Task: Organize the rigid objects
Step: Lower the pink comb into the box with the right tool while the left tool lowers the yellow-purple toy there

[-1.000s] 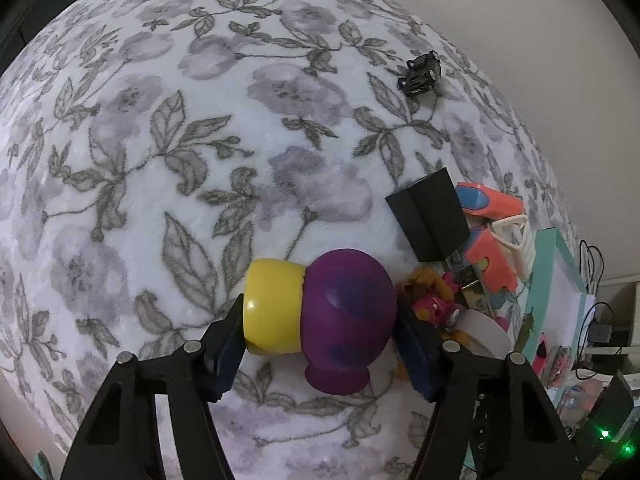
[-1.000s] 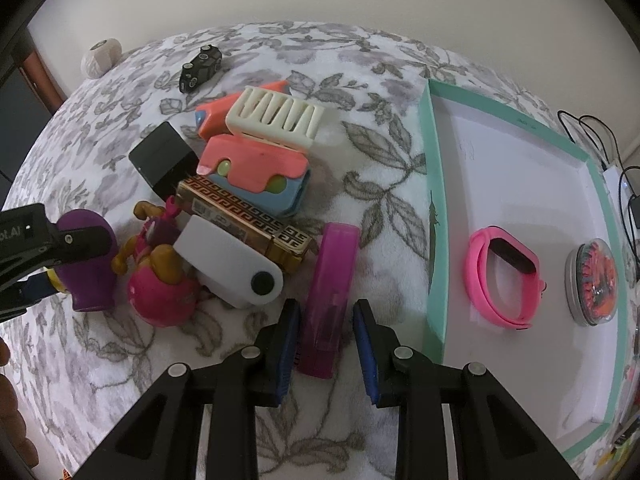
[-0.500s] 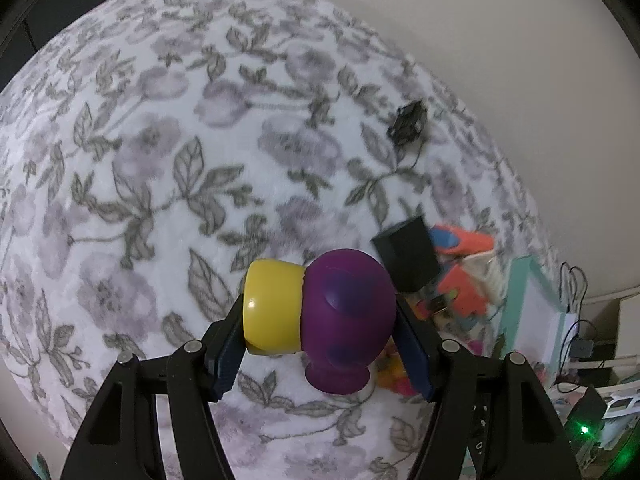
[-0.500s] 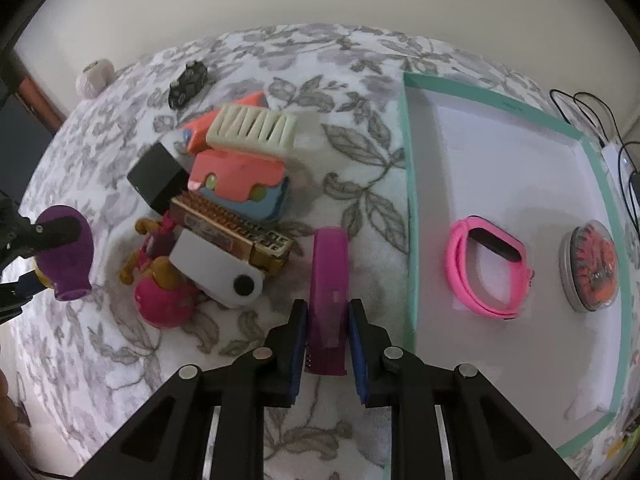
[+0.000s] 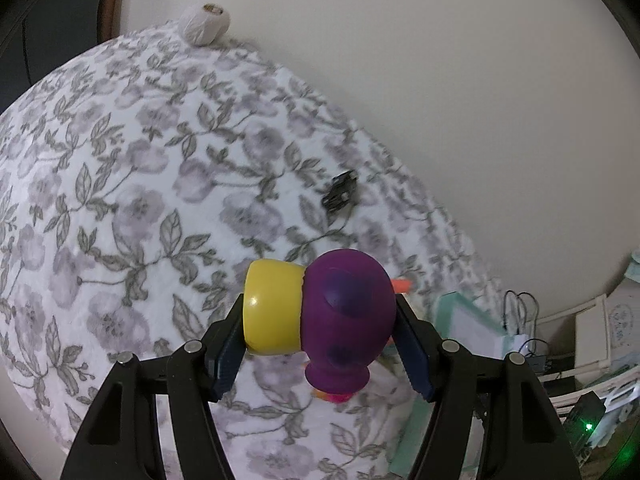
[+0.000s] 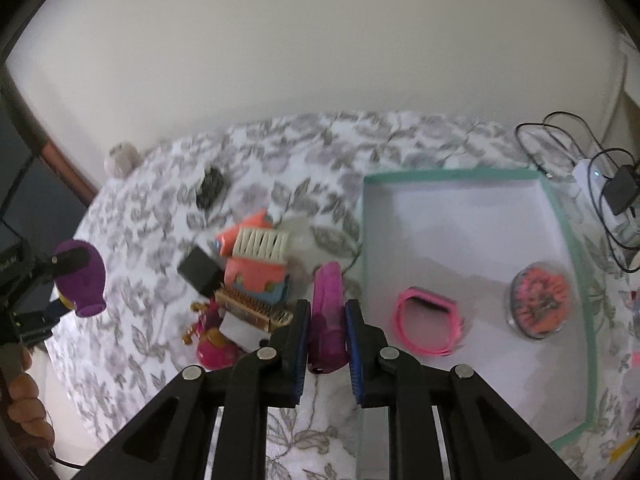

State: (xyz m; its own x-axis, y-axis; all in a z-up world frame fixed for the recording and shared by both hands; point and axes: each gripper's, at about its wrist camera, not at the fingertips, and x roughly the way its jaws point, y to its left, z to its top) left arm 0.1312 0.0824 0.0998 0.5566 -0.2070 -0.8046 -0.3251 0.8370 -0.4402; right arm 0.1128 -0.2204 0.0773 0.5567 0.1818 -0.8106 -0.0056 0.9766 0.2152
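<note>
My left gripper (image 5: pixel 320 316) is shut on a purple and yellow mushroom toy (image 5: pixel 316 316), held above the floral blanket (image 5: pixel 120 200). The same toy (image 6: pixel 82 276) shows at the left of the right wrist view. My right gripper (image 6: pixel 327 322) is shut on a translucent magenta case (image 6: pixel 328 316), lifted off the blanket beside the teal-rimmed white tray (image 6: pixel 568 256). In the tray lie a pink wristband (image 6: pixel 428 328) and a round clear case with orange contents (image 6: pixel 540 304). A pile of toys (image 6: pixel 252 276) stays on the blanket left of the tray.
A small black toy car (image 6: pixel 210 188) sits behind the pile, seen also as the car (image 5: pixel 340 196). A white ball of yarn (image 5: pixel 204 24) rests at the blanket's far edge by the wall. Cables and a charger (image 6: pixel 620 192) lie right of the tray. A hand (image 6: pixel 24 408) shows at lower left.
Both grippers rose from the blanket. The right one closed on the magenta case and lifted it. The left one carried the mushroom toy upward, tilting toward the wall.
</note>
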